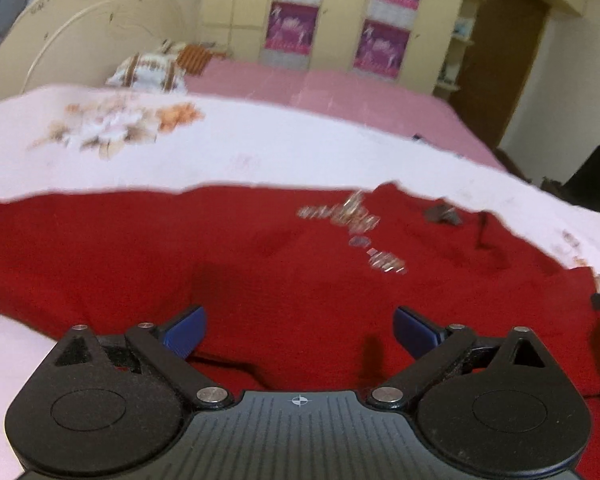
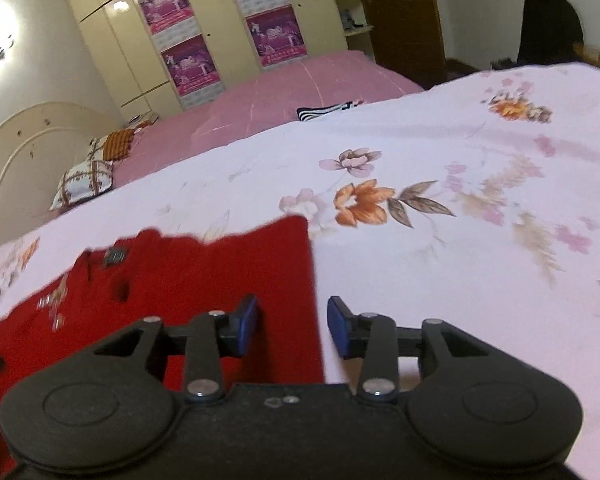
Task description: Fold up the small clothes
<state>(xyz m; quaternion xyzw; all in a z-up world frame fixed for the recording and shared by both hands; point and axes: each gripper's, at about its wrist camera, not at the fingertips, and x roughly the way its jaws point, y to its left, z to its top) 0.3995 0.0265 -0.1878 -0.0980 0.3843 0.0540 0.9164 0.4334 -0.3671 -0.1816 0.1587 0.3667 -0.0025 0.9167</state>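
A red garment (image 1: pixel 260 264) with a shiny sequin pattern (image 1: pixel 356 220) lies spread flat on a pale floral sheet (image 1: pixel 260 148). My left gripper (image 1: pixel 300 332) hovers over its near part, jaws wide open, nothing between the blue pads (image 1: pixel 186 334). In the right wrist view the same red garment (image 2: pixel 204 280) ends in a straight right edge. My right gripper (image 2: pixel 292 326) stands over that edge, part open. Its left pad (image 2: pixel 246 326) is above the red cloth, its right pad (image 2: pixel 338 326) above the sheet (image 2: pixel 460 240). Neither pad presses on the cloth.
A pink bedspread (image 2: pixel 300 88) lies beyond the sheet, with patterned pillows (image 2: pixel 86 180) against a cream headboard (image 1: pixel 80 36). A striped dark item (image 2: pixel 324 112) rests on the pink spread. Cream wardrobes with purple posters (image 1: pixel 340 12) and a brown door (image 1: pixel 500 64) stand behind.
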